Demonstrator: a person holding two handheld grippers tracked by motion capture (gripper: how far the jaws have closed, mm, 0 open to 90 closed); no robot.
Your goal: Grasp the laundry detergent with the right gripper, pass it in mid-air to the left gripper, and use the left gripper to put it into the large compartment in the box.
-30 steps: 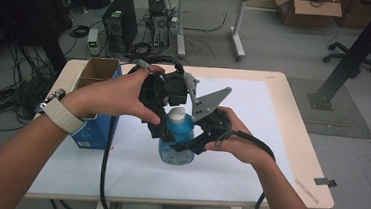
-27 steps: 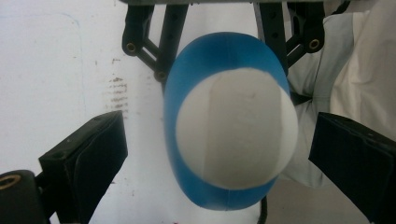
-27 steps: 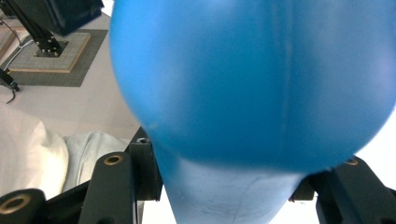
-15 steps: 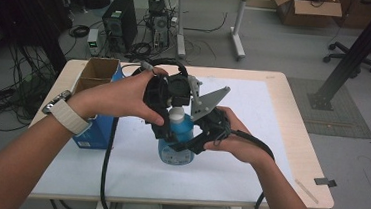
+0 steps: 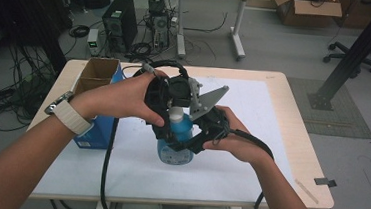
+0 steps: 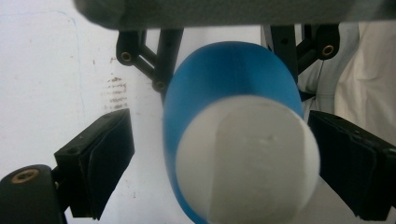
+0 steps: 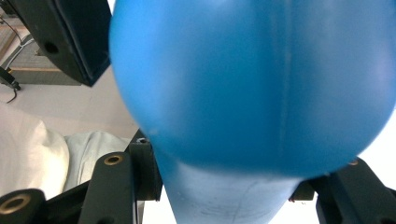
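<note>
The desk (image 5: 248,179) lies bare across the right half and lower middle of the high view, giving wide passage there. At left of centre, the blue box (image 5: 96,132) and open cardboard box (image 5: 95,72) block the way. At the middle, the blue bottle (image 5: 176,146) stands between both claws, crowding that spot.

blue bottle (image 6: 224,93), white cap (image 6: 247,163) | between left hand-held gripper (image 6: 233,172) jaws, closing | pads apart
</note>
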